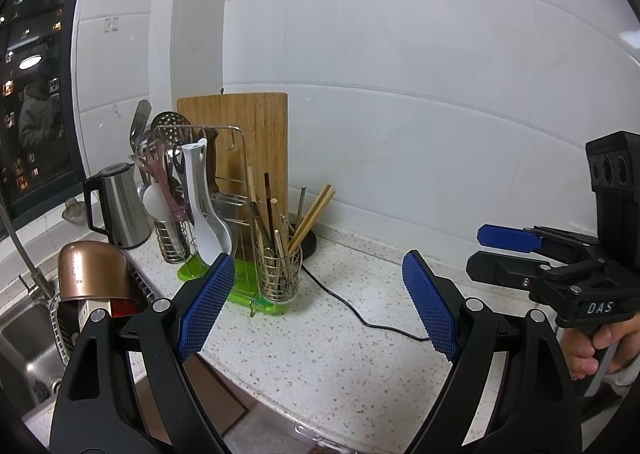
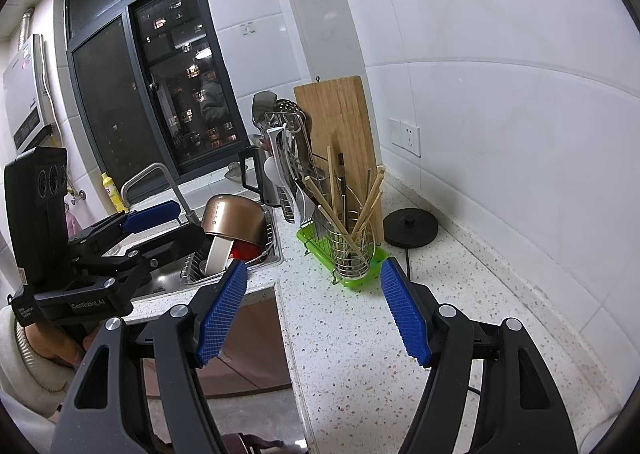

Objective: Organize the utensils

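A wire utensil cup (image 1: 278, 274) holding several chopsticks (image 1: 310, 214) stands on a green tray (image 1: 244, 294) on the speckled counter; it also shows in the right wrist view (image 2: 352, 254). A second wire cup (image 1: 172, 238) behind it holds spoons, a skimmer and a white rice paddle (image 1: 202, 198). My left gripper (image 1: 318, 310) is open and empty, above the counter in front of the rack. My right gripper (image 2: 314, 310) is open and empty, also short of the rack. Each gripper shows in the other's view, the right one (image 1: 504, 250) and the left one (image 2: 160, 220).
A wooden cutting board (image 1: 248, 142) leans on the tiled wall behind the rack. A steel kettle (image 1: 120, 206) stands to the left, its black base (image 2: 410, 226) and cord (image 1: 360, 314) to the right. A sink (image 1: 24, 338) with a copper pot (image 1: 94, 274) lies left.
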Motion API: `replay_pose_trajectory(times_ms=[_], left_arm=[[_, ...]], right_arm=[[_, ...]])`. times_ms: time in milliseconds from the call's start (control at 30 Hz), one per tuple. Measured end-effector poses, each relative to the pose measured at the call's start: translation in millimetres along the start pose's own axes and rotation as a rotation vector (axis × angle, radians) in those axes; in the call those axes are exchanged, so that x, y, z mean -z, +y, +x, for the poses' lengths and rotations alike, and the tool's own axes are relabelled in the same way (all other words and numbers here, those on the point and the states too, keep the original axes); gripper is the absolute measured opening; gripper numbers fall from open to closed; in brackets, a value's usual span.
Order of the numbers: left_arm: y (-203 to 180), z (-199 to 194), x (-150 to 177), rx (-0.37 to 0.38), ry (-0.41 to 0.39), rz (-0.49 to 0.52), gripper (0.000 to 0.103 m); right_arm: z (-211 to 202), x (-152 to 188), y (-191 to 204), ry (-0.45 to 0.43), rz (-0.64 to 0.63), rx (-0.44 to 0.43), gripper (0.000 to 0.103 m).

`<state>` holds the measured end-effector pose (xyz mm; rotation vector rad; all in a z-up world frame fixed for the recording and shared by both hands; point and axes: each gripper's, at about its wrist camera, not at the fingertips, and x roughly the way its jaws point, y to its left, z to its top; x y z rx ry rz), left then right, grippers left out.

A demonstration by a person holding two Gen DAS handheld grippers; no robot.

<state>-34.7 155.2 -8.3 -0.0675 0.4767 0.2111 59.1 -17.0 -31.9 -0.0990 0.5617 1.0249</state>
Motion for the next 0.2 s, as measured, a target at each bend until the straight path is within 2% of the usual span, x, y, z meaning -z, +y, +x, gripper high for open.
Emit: replay_pose_trajectory(times_ms=[200], left_arm=[[0.4,0.4,0.1,-0.003,-0.005,-0.001,0.082]], right_arm=[[-0.1,2.0,-2.1,0.001,0.002,0.005,0.067]])
